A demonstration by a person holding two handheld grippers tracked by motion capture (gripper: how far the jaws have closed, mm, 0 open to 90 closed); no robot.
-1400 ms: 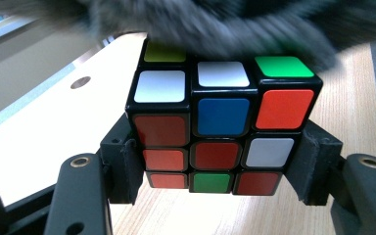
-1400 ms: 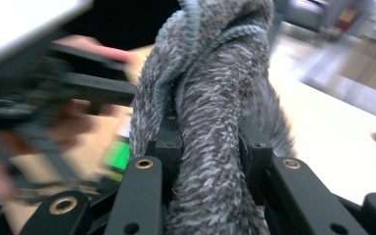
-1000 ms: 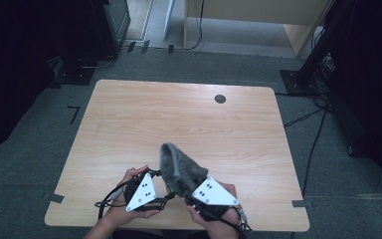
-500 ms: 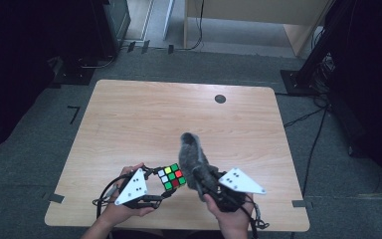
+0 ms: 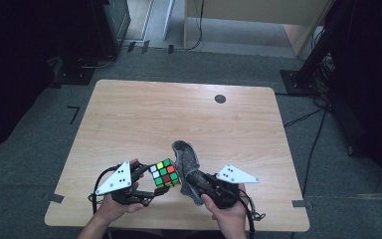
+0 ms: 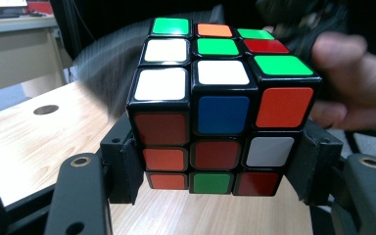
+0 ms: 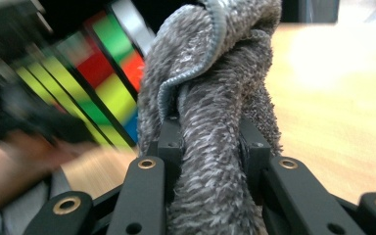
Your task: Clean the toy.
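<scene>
Left tongs (image 6: 215, 161) clamped on a Rubik's cube (image 5: 164, 173) above the worktop (image 5: 179, 114) near edge, left gripper view revealing orange, blue and white lower faces, right tongs (image 7: 210, 147) just tightening, gripping a bunched grey towel (image 5: 189, 164) just beside the cube, weave visible in right gripper view

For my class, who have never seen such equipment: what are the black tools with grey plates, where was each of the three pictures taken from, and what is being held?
A person sits at a wooden table with a hand-held two-jaw tool in each hand. The high view looks down from above. The other two pictures come from cameras riding on the tools, looking along their black jaws. The left gripper is shut on a scrambled puzzle cube, one jaw on each side. The right gripper is shut on a bunched grey cloth, held right beside the cube; its jaws have just tightened a little. A small dark round spot sits near the table's far edge.
</scene>
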